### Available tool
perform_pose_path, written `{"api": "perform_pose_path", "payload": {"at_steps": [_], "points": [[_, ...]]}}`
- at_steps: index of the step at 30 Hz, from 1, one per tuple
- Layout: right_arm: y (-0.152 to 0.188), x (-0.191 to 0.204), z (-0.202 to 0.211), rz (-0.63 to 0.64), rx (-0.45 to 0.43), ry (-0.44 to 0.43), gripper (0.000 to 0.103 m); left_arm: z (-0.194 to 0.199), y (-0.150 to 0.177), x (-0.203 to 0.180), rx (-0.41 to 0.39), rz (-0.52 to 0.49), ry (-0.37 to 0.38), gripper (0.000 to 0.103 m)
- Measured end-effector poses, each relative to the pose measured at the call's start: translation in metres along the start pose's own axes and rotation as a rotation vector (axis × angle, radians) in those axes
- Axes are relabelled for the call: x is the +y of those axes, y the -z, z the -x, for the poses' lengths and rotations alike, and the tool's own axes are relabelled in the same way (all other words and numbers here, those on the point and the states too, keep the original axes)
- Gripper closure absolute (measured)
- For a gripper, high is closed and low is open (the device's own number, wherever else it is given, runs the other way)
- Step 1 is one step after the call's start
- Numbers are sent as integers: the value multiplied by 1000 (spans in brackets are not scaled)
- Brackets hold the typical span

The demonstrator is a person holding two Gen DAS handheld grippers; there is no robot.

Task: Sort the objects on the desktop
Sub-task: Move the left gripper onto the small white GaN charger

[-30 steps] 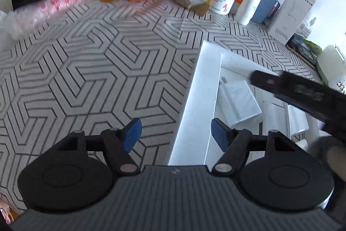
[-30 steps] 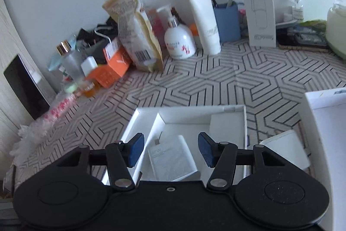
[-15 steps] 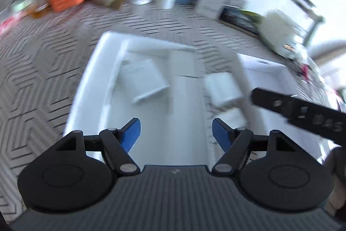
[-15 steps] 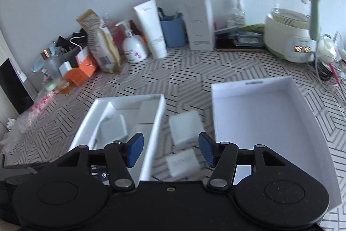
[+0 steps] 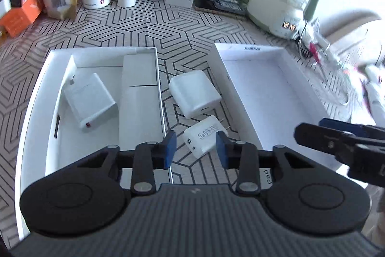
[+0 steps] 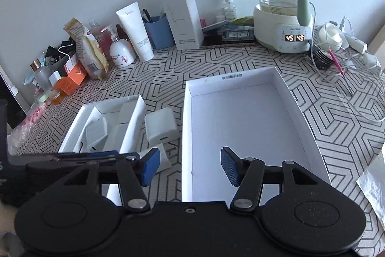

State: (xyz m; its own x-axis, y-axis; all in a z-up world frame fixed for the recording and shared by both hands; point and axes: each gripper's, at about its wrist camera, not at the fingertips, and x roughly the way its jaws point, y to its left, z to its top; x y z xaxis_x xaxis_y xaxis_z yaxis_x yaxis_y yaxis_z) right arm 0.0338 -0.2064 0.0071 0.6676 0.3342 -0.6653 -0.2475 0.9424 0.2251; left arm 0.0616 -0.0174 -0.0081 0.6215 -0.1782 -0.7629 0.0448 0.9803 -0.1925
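Note:
Two white chargers lie on the patterned table between two white boxes: a larger square charger [image 5: 195, 93] [image 6: 161, 128] and a smaller one marked GaN [image 5: 204, 136]. My left gripper [image 5: 196, 148] is open, its pads on either side of the GaN charger, just above it. The left box [image 5: 36, 98] [image 6: 74, 127] has compartments and holds another white charger [image 5: 89, 102]. The right box [image 5: 264, 93] [image 6: 240, 117] is empty. My right gripper [image 6: 190, 166] is open and empty over the right box's near left wall.
Along the back wall stand a pump bottle [image 6: 120, 49], a white tube [image 6: 136, 30], a blue pen cup [image 6: 158, 33], a tall white carton [image 6: 181, 13], an orange box [image 6: 72, 81] and a kettle [image 6: 284, 6]. Cables [image 6: 341, 59] lie at the right.
Both grippers have swung right from the left box. The left now hangs over the GaN charger, the right over the empty right box. Both stay open.

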Motion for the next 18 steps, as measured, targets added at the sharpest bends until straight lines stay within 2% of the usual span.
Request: {"api": "perform_pose_path", "payload": {"at_steps": [3, 7, 9, 12, 16, 18], "points": [[4, -6, 0, 1, 10, 8, 41, -4, -9, -11, -22, -85, -10, 71], [5, -14, 4, -15, -6, -6, 41, -9, -11, -21, 9, -216, 68, 71], [4, -18, 6, -32, -14, -8, 41, -16, -10, -20, 49, -204, 92, 71], [5, -22, 5, -48, -10, -4, 41, -23, -9, -18, 85, -199, 105, 81], [5, -21, 3, -44, -5, -7, 41, -23, -9, -24, 38, -286, 67, 81], [5, -19, 3, -39, -7, -13, 41, -27, -9, -24, 51, -310, 73, 81]]}}
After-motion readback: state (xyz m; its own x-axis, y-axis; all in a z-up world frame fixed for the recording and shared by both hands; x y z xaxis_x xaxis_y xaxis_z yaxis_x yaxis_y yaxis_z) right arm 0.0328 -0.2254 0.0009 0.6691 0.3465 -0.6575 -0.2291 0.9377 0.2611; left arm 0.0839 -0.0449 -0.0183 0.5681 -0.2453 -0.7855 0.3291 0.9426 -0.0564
